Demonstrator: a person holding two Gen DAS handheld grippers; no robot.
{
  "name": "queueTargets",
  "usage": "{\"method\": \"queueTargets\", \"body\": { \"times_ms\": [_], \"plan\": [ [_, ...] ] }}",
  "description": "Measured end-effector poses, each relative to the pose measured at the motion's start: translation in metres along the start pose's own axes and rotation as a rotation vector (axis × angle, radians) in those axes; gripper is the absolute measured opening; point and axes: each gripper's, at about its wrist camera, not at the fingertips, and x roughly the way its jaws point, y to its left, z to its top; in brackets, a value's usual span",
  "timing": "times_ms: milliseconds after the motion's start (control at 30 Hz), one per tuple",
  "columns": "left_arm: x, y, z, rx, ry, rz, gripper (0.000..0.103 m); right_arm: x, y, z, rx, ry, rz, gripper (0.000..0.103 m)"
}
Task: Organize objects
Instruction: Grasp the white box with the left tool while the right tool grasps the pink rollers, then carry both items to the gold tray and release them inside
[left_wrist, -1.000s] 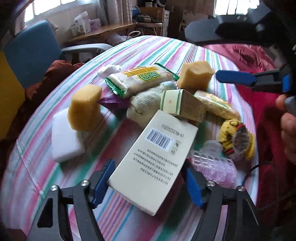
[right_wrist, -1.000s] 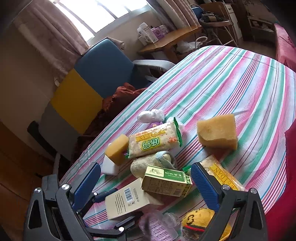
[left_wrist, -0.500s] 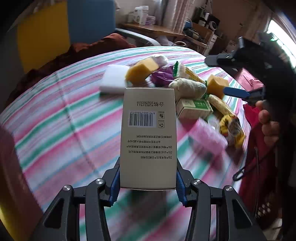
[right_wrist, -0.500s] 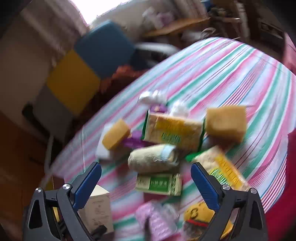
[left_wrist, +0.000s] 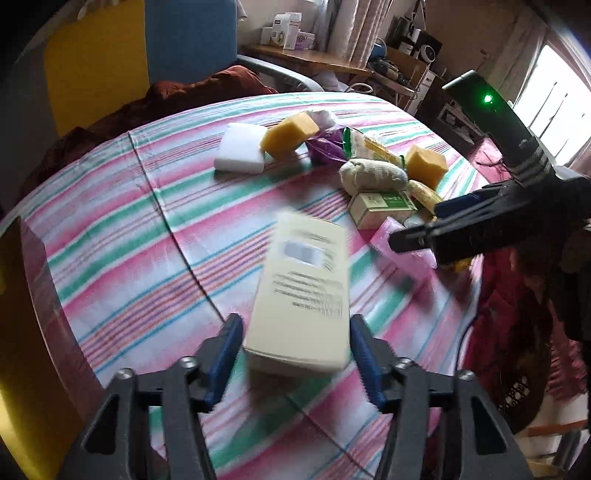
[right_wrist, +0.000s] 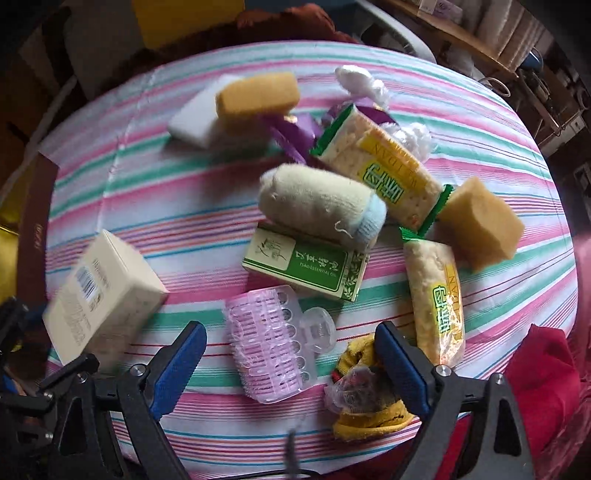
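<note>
**Cream carton released between the left tongs; right tongs spread over the pink hair roller**

The cream carton, barcode face up and blurred, lies on the striped desk between the blue pads of the left tongs. Those jaws have just been opening, and a gap shows on each side of the carton, so the pads do not press on it. In the right wrist view the same carton sits at the left edge of the desk, apart from the main cluster.

The right tongs point down with jaws wide apart, having just narrowed slightly; the pink hair roller lies between them, unclamped. Beside the right pad rests a yellow knitted item.

Beyond the roller: a green essential-oil box, a rolled sock touching its far edge, two cracker packets, two yellow sponges, a white foam block and purple wrappers.
</note>
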Motion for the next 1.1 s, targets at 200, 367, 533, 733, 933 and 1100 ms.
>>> {"method": "queueTargets", "body": {
  "times_ms": [200, 367, 533, 733, 933, 1100],
  "plan": [
    [0.015, 0.000, 0.006, 0.019, 0.008, 0.006, 0.062, 0.015, 0.004, 0.000, -0.025, 0.041, -0.026, 0.088],
    [0.018, 0.000, 0.000, 0.018, 0.000, 0.007, 0.053, 0.023, 0.005, -0.005, -0.035, 0.048, -0.003, 0.065],
    [0.000, 0.003, -0.010, -0.009, -0.052, 0.023, 0.053, 0.017, 0.008, -0.012, -0.039, -0.016, 0.017, 0.064],
    [-0.041, 0.020, -0.024, -0.116, -0.140, 0.034, 0.053, -0.012, 0.027, -0.025, -0.077, -0.123, 0.118, 0.064],
    [-0.089, 0.054, -0.047, -0.243, -0.229, 0.108, 0.053, -0.062, 0.085, -0.011, -0.170, -0.229, 0.245, 0.064],
    [-0.127, 0.099, -0.082, -0.371, -0.278, 0.239, 0.053, -0.085, 0.160, -0.017, -0.269, -0.273, 0.341, 0.064]
  ]
}}
